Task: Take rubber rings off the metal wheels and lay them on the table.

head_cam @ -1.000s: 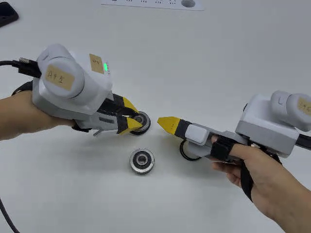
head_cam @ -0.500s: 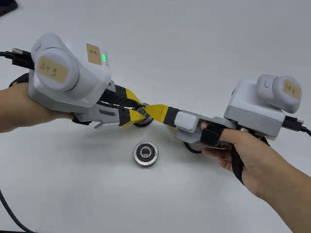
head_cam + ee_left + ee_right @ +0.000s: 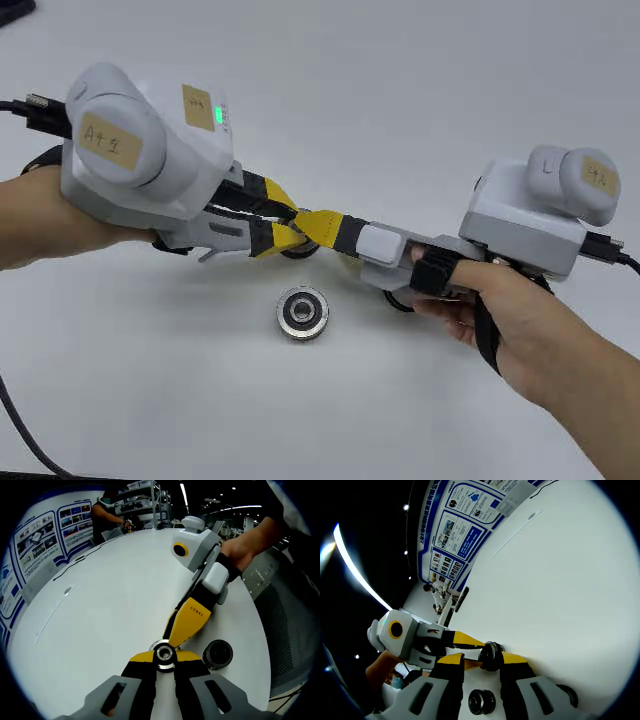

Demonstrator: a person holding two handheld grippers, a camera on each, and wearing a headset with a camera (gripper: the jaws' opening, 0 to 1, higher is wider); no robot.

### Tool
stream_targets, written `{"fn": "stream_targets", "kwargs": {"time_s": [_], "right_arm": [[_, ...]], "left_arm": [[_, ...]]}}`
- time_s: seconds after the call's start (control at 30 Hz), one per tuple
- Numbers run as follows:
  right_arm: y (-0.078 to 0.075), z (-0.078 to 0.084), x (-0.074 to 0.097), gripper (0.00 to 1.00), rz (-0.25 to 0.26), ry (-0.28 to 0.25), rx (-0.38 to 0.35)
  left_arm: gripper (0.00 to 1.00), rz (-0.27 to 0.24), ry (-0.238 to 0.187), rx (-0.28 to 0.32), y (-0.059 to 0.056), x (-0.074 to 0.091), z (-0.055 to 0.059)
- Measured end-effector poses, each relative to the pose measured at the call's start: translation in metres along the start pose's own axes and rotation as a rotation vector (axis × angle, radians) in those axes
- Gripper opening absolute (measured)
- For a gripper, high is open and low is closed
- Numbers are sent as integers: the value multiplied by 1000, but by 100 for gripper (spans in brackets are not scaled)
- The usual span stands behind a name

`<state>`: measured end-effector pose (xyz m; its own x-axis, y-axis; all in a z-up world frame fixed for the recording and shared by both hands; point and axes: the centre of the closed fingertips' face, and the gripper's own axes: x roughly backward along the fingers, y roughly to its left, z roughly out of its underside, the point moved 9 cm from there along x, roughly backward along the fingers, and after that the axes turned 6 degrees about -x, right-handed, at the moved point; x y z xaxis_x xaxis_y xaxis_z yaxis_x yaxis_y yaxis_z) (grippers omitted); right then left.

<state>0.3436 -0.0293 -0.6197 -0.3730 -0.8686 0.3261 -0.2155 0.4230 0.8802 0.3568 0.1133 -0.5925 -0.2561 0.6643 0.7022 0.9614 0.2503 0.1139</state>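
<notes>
- Low in the middle of the head view, a loose wheel (image 3: 302, 313) lies flat on the white table (image 3: 420, 90). It has a dark outer band around a shiny hub and sits apart from both grippers.
- Just right of it, a black rubber ring (image 3: 398, 303) lies on the table. It is half hidden under the body of the right gripper (image 3: 318, 226).
- A hand at the left edge holds the left gripper (image 3: 283, 236). In its own view, the yellow-tipped jaws are clamped on the held wheel (image 3: 164, 653), one tip on each flat side, at bottom centre.
- The right gripper comes in from the right, and its yellow tips meet that same wheel at mid-frame in the head view. In the right gripper view, its jaws stand on either side of the wheel, seen edge-on. I cannot tell whether they are pressing on it.
- Beyond the table, wall posters (image 3: 462, 527) fill the upper left of the right gripper view.
</notes>
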Motion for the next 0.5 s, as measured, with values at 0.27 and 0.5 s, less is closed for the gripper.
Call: {"fn": "stream_targets", "kwargs": {"time_s": [0.27,0.5], "right_arm": [[1,2,3,28,10,7,15],[1,1,4,24,7,9,19]], "left_arm": [[12,0,1,-1,2,0,1],[12,0,1,0,1,0,1]]}}
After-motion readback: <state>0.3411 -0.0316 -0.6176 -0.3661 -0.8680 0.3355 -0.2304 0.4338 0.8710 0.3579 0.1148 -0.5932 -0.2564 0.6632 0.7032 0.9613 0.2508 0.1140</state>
